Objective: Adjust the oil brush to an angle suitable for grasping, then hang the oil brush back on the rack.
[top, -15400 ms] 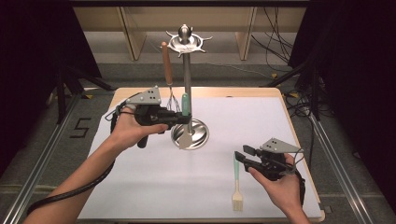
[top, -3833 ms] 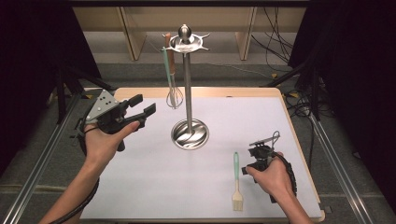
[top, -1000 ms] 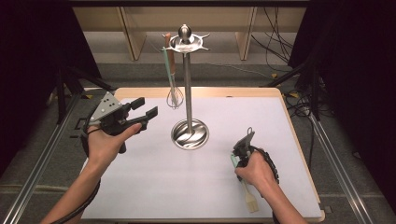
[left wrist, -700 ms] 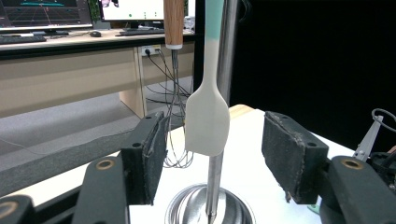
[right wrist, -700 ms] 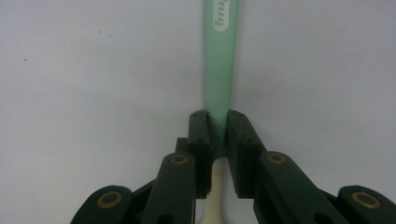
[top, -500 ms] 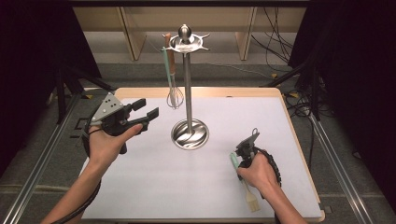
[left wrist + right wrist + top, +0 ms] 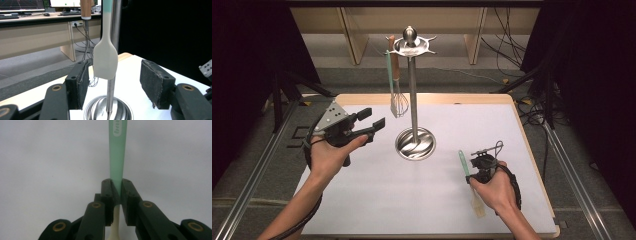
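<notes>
A steel utensil stand [image 7: 414, 143] rises from its round base at the table's middle. From its top hang a white spatula [image 7: 389, 75] with a green handle and a wire whisk [image 7: 399, 102] with a wooden handle. My left gripper [image 7: 373, 118] hovers open just left of the stand. Its gripper view shows the white spatula [image 7: 105, 60] hanging beyond the spread left gripper [image 7: 117, 85], in front of the pole. My right gripper [image 7: 471, 172] is shut on a green-handled utensil [image 7: 463, 161] whose cream head rests on the table. The right gripper [image 7: 116, 191] pinches the green handle [image 7: 117, 152].
The white table top [image 7: 362, 200] has a wooden rim, with bare room in front and to the left. The whisk's wooden handle [image 7: 85, 8] hangs beside the pole [image 7: 116, 22]. Cables and black tripod legs lie on the floor beyond the table.
My right gripper turned over onto the green-handled utensil and closed on it; the utensil now lies tilted, its head shifted right. The left gripper, earlier at the stand, holds steady at the left.
</notes>
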Demonstrator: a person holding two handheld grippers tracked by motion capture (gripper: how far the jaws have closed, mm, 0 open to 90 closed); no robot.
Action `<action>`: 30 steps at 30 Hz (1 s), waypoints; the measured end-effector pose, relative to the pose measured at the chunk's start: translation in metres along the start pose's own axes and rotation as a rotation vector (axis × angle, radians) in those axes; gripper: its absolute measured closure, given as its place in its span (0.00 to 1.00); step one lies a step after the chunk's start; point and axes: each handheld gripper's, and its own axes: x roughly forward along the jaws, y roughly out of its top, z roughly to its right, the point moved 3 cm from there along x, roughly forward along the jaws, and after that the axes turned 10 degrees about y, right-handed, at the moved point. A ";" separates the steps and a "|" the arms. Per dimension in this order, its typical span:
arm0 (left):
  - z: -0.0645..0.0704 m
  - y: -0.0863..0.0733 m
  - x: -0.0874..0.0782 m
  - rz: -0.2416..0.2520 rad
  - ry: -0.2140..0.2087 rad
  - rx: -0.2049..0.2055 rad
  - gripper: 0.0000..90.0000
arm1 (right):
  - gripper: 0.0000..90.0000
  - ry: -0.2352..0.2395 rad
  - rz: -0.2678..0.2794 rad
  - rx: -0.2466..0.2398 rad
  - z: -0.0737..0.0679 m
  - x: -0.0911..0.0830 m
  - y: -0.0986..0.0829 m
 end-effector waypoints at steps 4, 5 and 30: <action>0.001 -0.001 0.001 -0.007 -0.003 -0.005 0.44 | 0.91 0.012 0.087 -0.107 0.000 -0.007 0.000; 0.002 -0.001 0.001 -0.007 -0.003 -0.005 0.44 | 0.91 0.023 0.116 -0.064 -0.004 -0.007 -0.001; 0.014 -0.002 -0.003 -0.006 -0.024 0.004 0.45 | 0.91 0.050 0.396 -0.174 -0.013 -0.046 -0.004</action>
